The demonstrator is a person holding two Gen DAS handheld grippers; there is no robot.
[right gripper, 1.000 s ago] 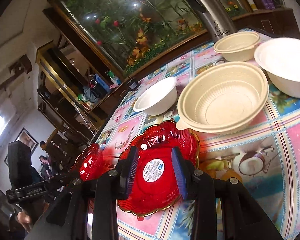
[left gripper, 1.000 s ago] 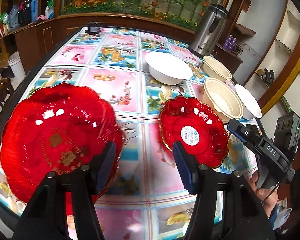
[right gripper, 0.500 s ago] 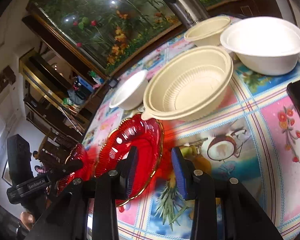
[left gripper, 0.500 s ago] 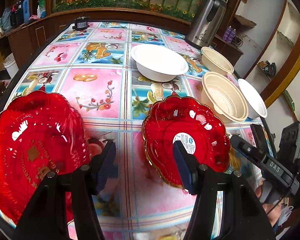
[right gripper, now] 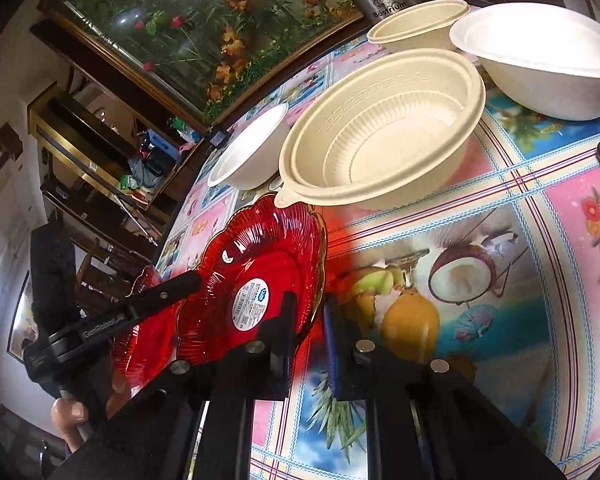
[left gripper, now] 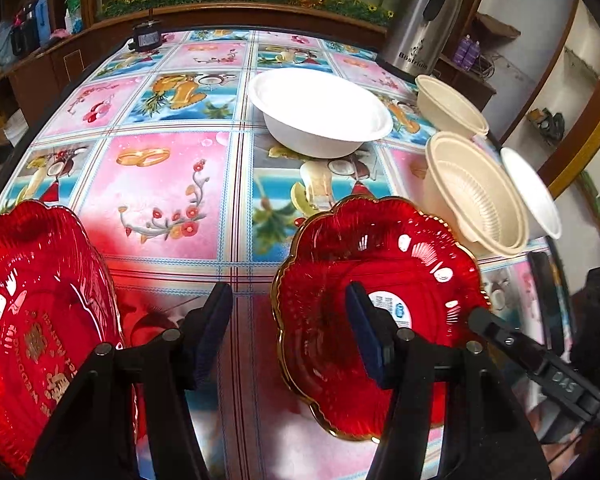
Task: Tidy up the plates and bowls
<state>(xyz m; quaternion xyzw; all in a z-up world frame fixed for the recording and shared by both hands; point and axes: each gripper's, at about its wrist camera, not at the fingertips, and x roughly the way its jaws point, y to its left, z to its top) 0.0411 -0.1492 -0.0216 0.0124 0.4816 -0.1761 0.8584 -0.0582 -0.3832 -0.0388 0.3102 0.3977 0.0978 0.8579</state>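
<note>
Plate with gold lettering, red, lies at lower left of the left wrist view on the tiled surface. Left gripper hangs released over bare cloth, its fingers closing slightly with nothing between them. Second red plate, stickered, sits tilted at lower centre-right; right gripper is clenched on its gold rim. White bowl stands upper centre; ribbed cream bowl at right.
</note>
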